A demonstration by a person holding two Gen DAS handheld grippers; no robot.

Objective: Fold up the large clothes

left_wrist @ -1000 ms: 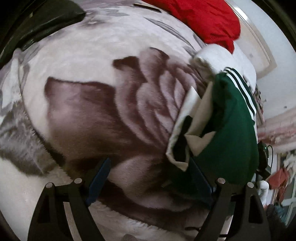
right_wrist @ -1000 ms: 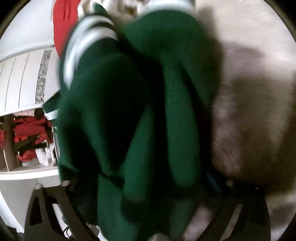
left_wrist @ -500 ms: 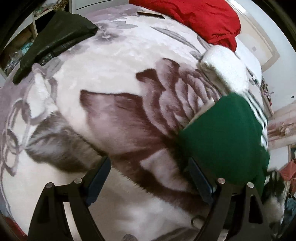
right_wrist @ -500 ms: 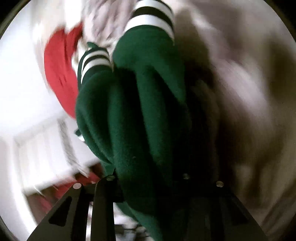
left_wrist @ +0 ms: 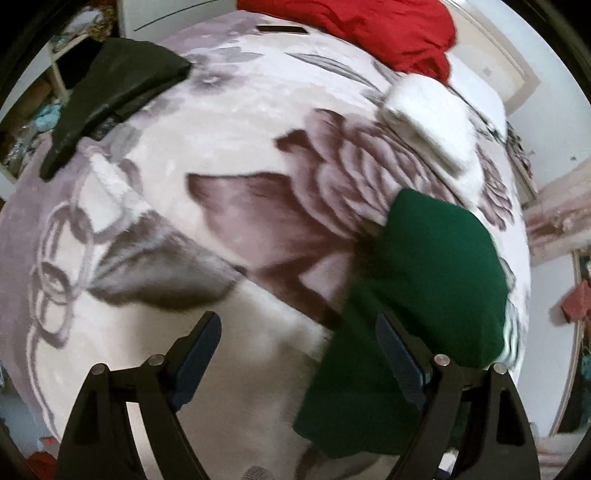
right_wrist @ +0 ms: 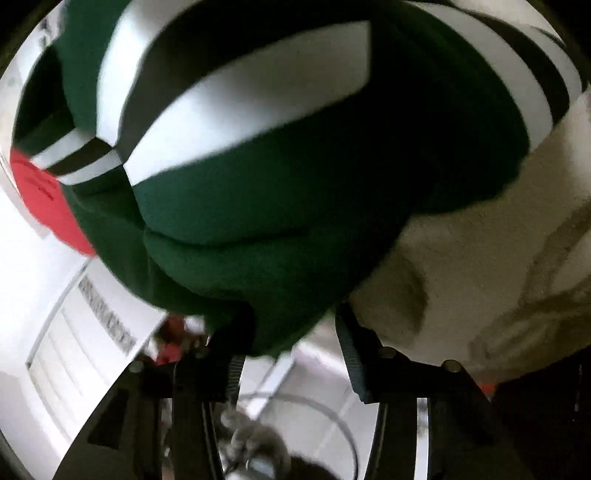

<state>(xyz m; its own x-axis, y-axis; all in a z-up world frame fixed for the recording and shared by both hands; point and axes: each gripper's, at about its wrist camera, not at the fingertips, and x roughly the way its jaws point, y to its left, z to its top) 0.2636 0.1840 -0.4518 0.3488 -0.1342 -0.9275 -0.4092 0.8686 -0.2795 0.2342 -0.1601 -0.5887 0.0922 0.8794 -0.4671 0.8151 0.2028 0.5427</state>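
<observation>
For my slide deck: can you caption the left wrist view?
Open left gripper above a floral blanket, folded green garment beside its right finger.

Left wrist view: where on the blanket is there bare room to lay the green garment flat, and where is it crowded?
Bare blanket runs across the middle and lower left, between the black garment at upper left and the green garment at right. Crowded along the far and right edges: red fabric, then a white folded item beside the green one.

bare blanket [left_wrist: 258,122] centre; green garment [left_wrist: 436,266] right
</observation>
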